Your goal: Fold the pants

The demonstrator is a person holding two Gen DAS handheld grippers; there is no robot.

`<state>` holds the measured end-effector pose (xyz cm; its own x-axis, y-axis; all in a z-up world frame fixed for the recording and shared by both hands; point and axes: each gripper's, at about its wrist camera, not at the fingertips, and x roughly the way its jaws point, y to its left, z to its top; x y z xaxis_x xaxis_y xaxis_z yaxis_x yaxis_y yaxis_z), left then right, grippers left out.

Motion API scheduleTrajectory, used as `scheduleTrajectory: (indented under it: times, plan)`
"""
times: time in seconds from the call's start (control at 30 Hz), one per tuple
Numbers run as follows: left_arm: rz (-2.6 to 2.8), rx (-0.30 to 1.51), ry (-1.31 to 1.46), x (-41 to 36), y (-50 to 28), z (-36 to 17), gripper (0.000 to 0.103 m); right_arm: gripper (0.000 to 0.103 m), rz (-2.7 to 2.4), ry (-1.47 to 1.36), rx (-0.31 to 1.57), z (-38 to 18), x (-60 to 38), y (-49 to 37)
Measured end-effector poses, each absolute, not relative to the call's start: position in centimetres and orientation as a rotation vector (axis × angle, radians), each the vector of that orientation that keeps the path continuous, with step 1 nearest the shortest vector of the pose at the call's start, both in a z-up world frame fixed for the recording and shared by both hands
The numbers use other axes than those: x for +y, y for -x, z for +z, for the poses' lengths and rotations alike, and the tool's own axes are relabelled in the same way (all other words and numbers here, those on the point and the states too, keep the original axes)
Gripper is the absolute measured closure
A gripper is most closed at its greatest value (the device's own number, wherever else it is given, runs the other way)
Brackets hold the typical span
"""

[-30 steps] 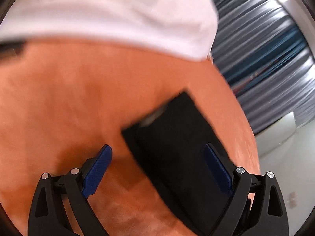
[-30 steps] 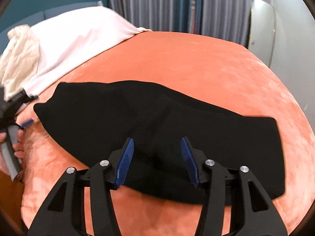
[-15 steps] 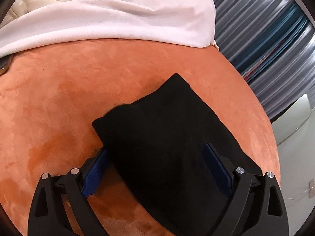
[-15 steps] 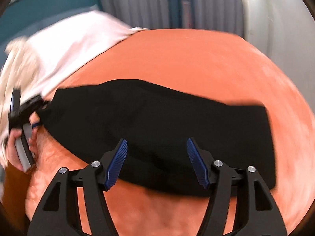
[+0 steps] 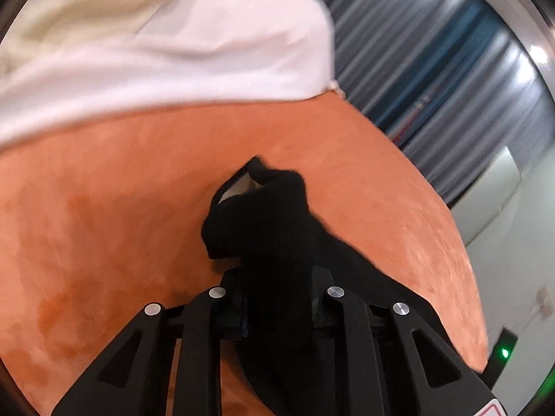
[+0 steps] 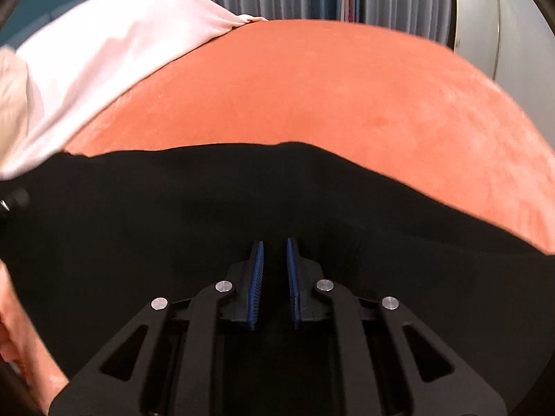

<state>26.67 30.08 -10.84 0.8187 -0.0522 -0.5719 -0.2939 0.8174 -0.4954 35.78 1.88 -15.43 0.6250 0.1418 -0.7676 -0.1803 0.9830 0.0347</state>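
Observation:
Black pants lie lengthwise across an orange bed cover. In the left wrist view my left gripper is shut on one end of the pants; the cloth bunches up between the jaws and a pale inner label shows at its tip. In the right wrist view my right gripper has its blue pads close together, pinching the near edge of the pants at their middle. Black cloth fills the narrow gap between the pads.
A white pillow and cream bedding lie at the head of the bed. Grey-blue curtains hang beyond the far edge. A white panel stands at the right. The person's hand shows at the lower left.
Both grippers went from open to shut on the pants. The left one closed on the pants' end and bunched it; the right one moved down onto the near edge and closed.

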Motion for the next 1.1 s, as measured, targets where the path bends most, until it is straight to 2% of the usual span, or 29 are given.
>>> scheduleTrajectory:
  times: [0.2, 0.33, 0.43, 0.5, 0.63, 0.87, 0.93, 1.0, 1.07, 1.1]
  plan:
    - [-0.065, 0.473, 0.363, 20.5, -24.4, -2.1, 0.089, 0.091, 0.209, 0.009, 0.87, -15.7, 1.1, -35.8]
    - [-0.236, 0.496, 0.271, 12.4, -24.4, 0.6, 0.089, 0.091, 0.239, -0.042, 0.866, -15.5, 0.4, -35.8]
    - [-0.283, 0.534, 0.191, 6.7, -24.7, 0.7, 0.089, 0.091, 0.315, -0.142, 0.873, -14.9, -1.0, -35.9]
    - [-0.322, 0.55, 0.141, 2.8, -24.5, 0.6, 0.089, 0.091, 0.425, -0.319, 0.86, -14.0, -4.1, -35.4]
    - [-0.427, 0.603, 0.132, -3.4, -24.0, 0.0, 0.089, 0.087, 0.431, -0.548, 0.798, -12.6, -13.5, -33.7]
    - [-0.509, 0.737, 0.05, -15.5, -23.8, -4.9, 0.087, 0.087, 0.145, -0.557, 0.73, -10.6, -32.8, -27.6]
    - [-0.499, 0.792, 0.021, -18.0, -23.6, -7.8, 0.081, 0.086, 0.119, -0.551, 0.727, -10.3, -35.6, -26.0]
    - [-0.497, 0.861, 0.013, -19.5, -23.7, -10.4, 0.047, 0.086, 0.096, -0.519, 0.729, -10.0, -37.4, -24.4]
    - [-0.465, 0.826, 0.01, -19.6, -22.2, -10.8, 0.04, 0.084, 0.12, -0.507, 0.734, -9.9, -38.0, -23.3]
    - [-0.472, 0.79, -0.02, -19.7, -20.9, -9.9, 0.019, 0.082, 0.136, -0.504, 0.738, -9.8, -38.0, -23.0]
